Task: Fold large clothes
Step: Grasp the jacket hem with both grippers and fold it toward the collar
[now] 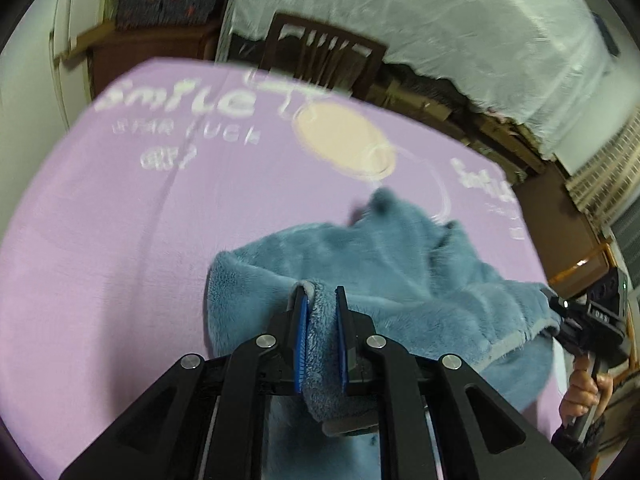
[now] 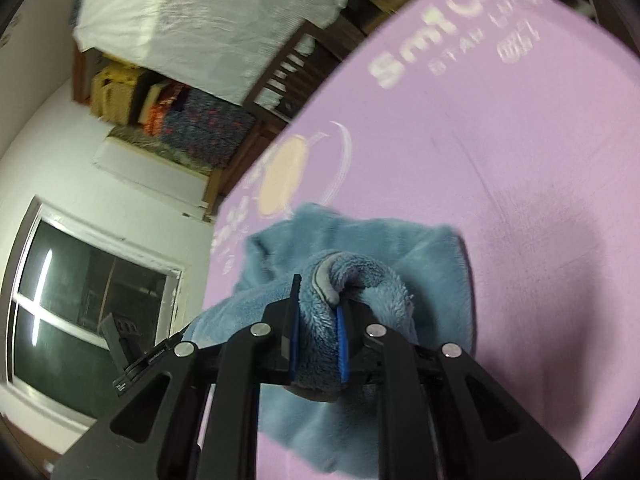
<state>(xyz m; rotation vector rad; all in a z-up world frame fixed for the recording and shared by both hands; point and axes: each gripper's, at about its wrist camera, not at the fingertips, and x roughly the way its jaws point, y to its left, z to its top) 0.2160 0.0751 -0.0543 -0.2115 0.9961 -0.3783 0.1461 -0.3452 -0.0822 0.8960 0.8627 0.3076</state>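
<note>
A blue fleece garment (image 1: pixel 400 264) with a grey hem lies bunched on the purple printed sheet (image 1: pixel 120 220). My left gripper (image 1: pixel 320 300) is shut on a fold of the garment's edge, cloth pinched between the blue pads. My right gripper (image 2: pixel 318 300) is shut on another bunched edge of the same garment (image 2: pixel 360 240), lifted off the purple sheet (image 2: pixel 520 240). The right gripper also shows at the right edge of the left wrist view (image 1: pixel 560 330), gripping the hem. Both views are motion-blurred.
The sheet bears white lettering (image 1: pixel 180 100) and a cream circle (image 1: pixel 340 136). A wooden chair (image 1: pixel 324 52) stands behind the surface. A plastic-covered pile (image 1: pixel 440 20) and shelves fill the back. A dark window (image 2: pixel 80 300) is in the wall in the right wrist view.
</note>
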